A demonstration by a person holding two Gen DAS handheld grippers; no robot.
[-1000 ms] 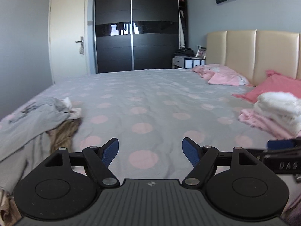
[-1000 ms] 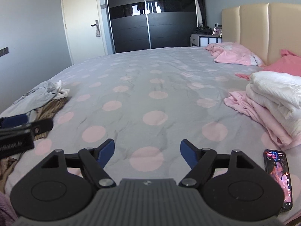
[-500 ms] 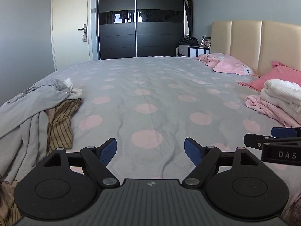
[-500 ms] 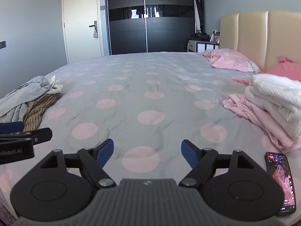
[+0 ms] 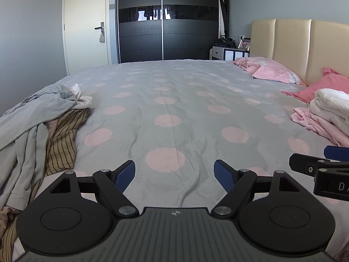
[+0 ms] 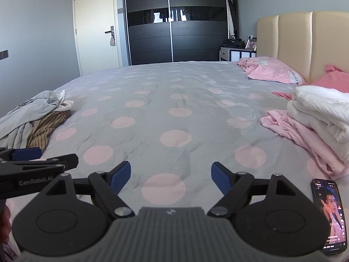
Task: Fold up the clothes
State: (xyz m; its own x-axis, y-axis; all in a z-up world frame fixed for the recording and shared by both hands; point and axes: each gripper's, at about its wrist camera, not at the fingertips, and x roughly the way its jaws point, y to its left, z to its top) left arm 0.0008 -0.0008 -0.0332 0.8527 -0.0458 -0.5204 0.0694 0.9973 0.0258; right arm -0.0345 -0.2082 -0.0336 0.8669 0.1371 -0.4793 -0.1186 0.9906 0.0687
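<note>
Bedroom, with a wide bed (image 5: pixel 170 91) under a grey cover dotted pink. Beige padded headboard (image 5: pixel 292 43) at right; black sliding wardrobe (image 5: pixel 168 19) and a cream door (image 5: pixel 86 24) on the far wall; a small bedside cabinet (image 5: pixel 229 53) beside the headboard. Pink pillow (image 5: pixel 272 72) near the headboard, a deeper pink cushion (image 5: pixel 327 86) closer in. At the right edge of the bed, folded white cloth (image 6: pixel 320 111) stacked on a crumpled pink garment (image 6: pixel 298 135). A phone (image 6: pixel 329 216) with a lit screen flat on the cover, just beside the right tongs.

Unfolded clothes heaped at the bed's left edge: a grey garment (image 5: pixel 32 113) draped over a brown striped one (image 5: pixel 63 137), a scrap of white cloth (image 5: pixel 81 98) at the far end of the heap.

Against a second ago: left wrist view sunk lower and turned, so more of the clothes heap shows and the wardrobe fills the top of the picture. Right wrist view nearly unchanged, phone a little further inside the picture.

Left tongs (image 5: pixel 174 175) spread wide, blue pads apart, nothing between them but bare cover; not touching the heap. Right tongs (image 6: pixel 170 176) likewise spread wide and empty, hovering over a pink dot. Each pair visible at the edge of the other's view, side by side above the near edge of the bed.
</note>
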